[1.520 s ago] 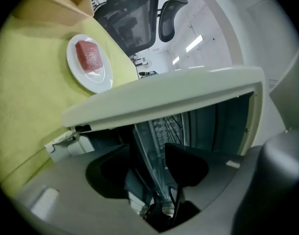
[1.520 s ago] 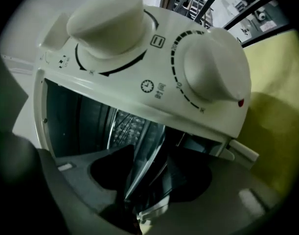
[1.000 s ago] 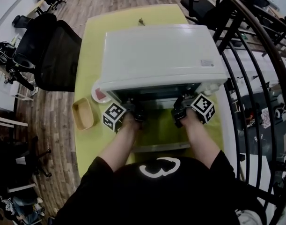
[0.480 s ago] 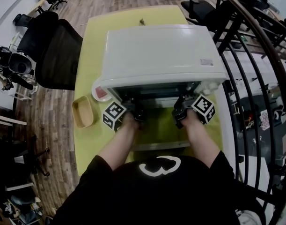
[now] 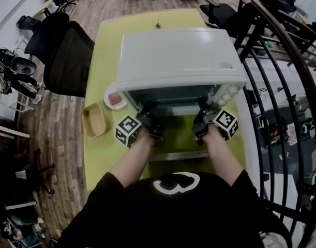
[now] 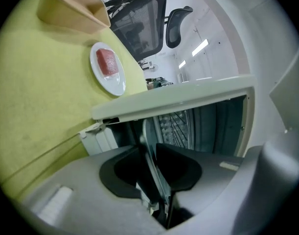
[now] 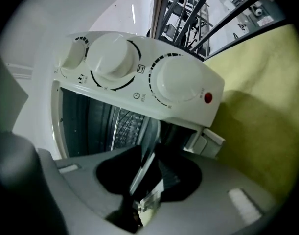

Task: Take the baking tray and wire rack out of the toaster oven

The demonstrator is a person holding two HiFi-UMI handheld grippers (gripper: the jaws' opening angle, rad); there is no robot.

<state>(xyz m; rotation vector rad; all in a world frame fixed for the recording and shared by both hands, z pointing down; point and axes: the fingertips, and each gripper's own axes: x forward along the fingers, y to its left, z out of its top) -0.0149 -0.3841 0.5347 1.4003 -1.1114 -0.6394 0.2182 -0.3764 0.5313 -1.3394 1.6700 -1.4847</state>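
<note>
Head view: left gripper (image 5: 149, 122), jaws just closed, and right gripper (image 5: 203, 120) clamp baking tray (image 6: 148, 148); it and wire rack (image 6: 174, 126) sit inside toaster oven (image 5: 181, 56).

Bright, even room light fills the head view, its edges bowed by fisheye. Both gripper views sit inside black vignettes. The toaster oven (image 7: 139, 82) cavity is dim, its shadow soft on the yellow surface (image 7: 271, 106). The close foreground blurs.

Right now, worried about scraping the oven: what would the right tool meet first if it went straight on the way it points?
The baking tray rim clamped in the right tool; past it, probably the wire rack inside the toaster oven, though depth is unclear.
</note>
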